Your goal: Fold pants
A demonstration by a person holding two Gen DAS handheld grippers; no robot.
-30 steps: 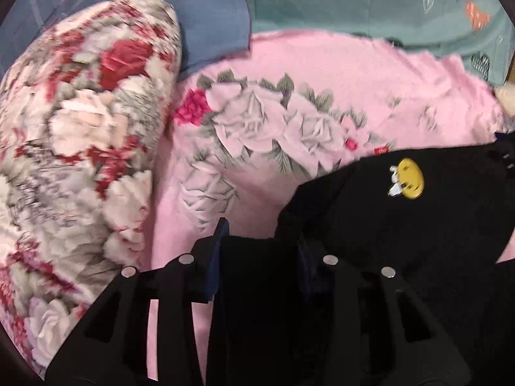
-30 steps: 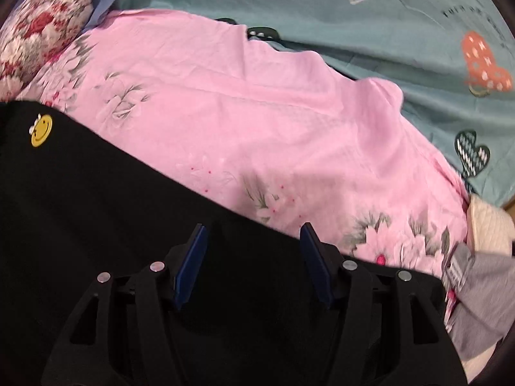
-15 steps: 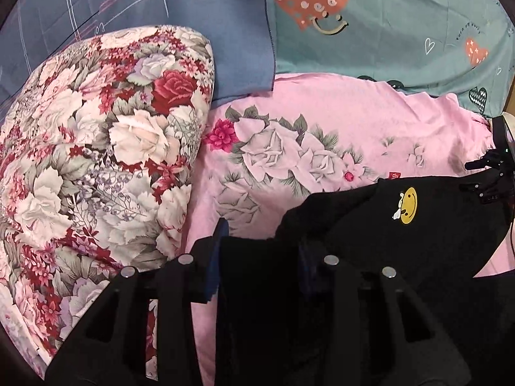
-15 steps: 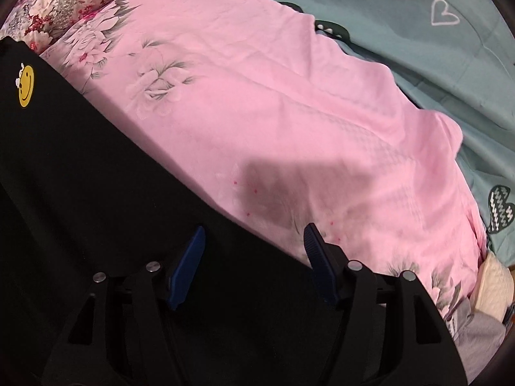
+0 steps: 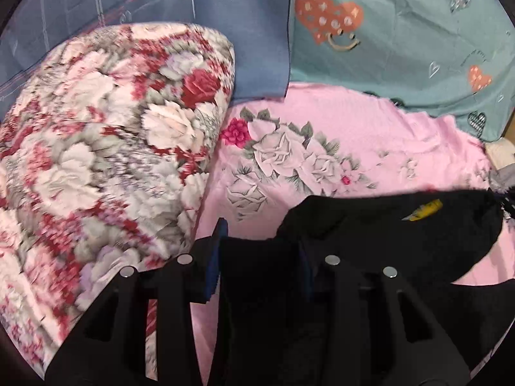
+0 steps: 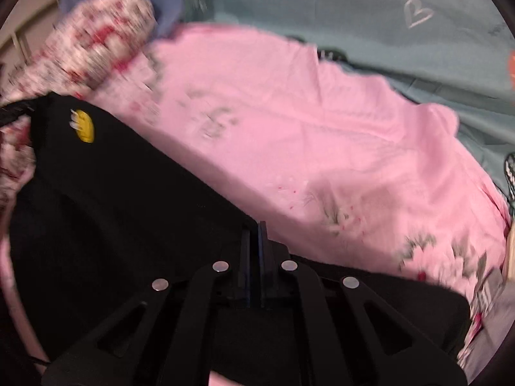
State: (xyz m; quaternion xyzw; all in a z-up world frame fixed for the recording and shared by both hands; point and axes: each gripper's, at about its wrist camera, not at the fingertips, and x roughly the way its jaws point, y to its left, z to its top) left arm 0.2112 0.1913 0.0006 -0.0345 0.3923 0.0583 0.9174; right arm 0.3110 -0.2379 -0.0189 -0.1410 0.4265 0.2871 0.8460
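Pants point(image 5: 386, 244), black with a yellow smiley patch point(image 5: 423, 209), lie on the pink floral sheet point(image 5: 370, 135), beside the flowered pillow point(image 5: 106, 148). My left gripper point(image 5: 260, 257) has a thick bunch of their cloth clamped between its pads. My right gripper point(image 6: 254, 247) has just snapped together, pads nearly meeting, pinching the pants' edge against the sheet.

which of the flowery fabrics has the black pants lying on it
The flat pink sheet with pale roses; the black pants lie across it. The puffy red-and-white floral quilt sits bundled beside them.
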